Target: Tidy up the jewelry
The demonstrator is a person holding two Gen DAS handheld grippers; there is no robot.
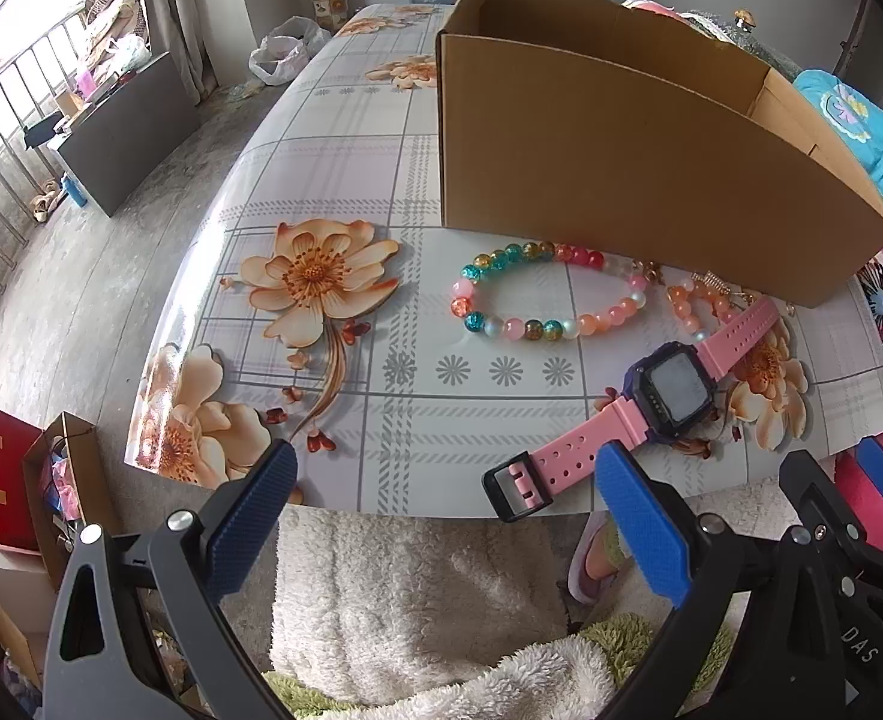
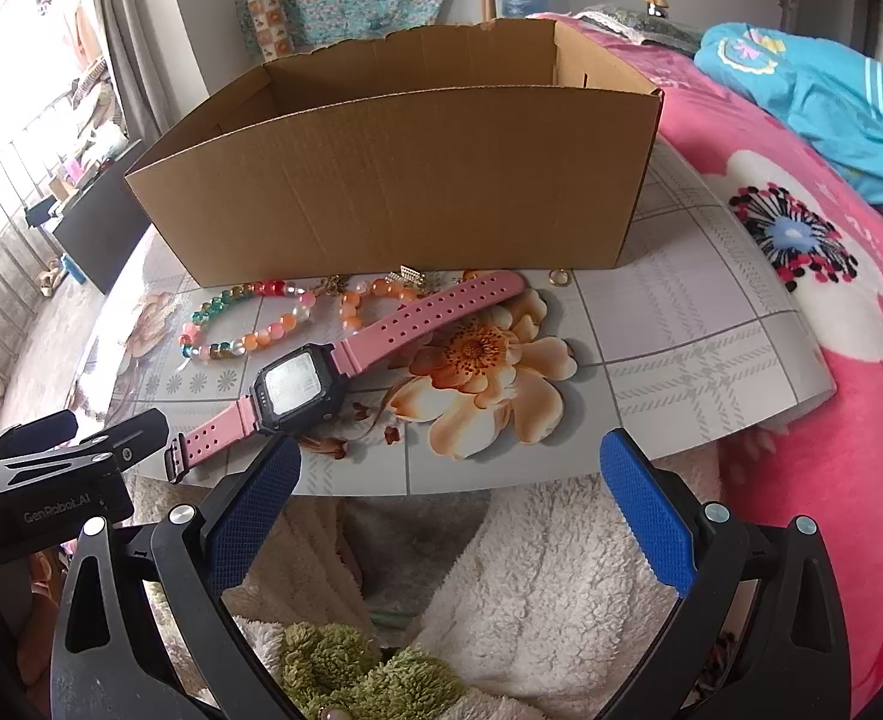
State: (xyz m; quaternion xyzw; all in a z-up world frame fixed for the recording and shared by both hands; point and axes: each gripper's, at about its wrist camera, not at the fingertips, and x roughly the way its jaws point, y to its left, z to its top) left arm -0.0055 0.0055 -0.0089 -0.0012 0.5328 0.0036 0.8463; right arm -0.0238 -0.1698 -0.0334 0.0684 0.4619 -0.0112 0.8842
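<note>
The pink-strapped digital watch (image 2: 297, 387) would likely handle as light but floppy — a stiff, dark square case with two limp rubbery straps that would swing if lifted by one end. The perforated strap beside the case looks the best place to pinch; the glossy screen seems slippery and easy to scratch. It lies flat and diagonal on the floral worktop (image 2: 681, 372), buckle end at the near edge, far strap tip close to the cardboard box (image 2: 393, 180). Beside it the multicoloured bead bracelet (image 1: 546, 294) is probably elastic and apt to roll — one side of the loop is the place to take it. A smaller orange bead bracelet (image 2: 375, 297) lies against the watch strap. The left gripper (image 1: 444, 510) and right gripper (image 2: 450, 504) both hang short of the edge, fingers spread wide, holding nothing.
</note>
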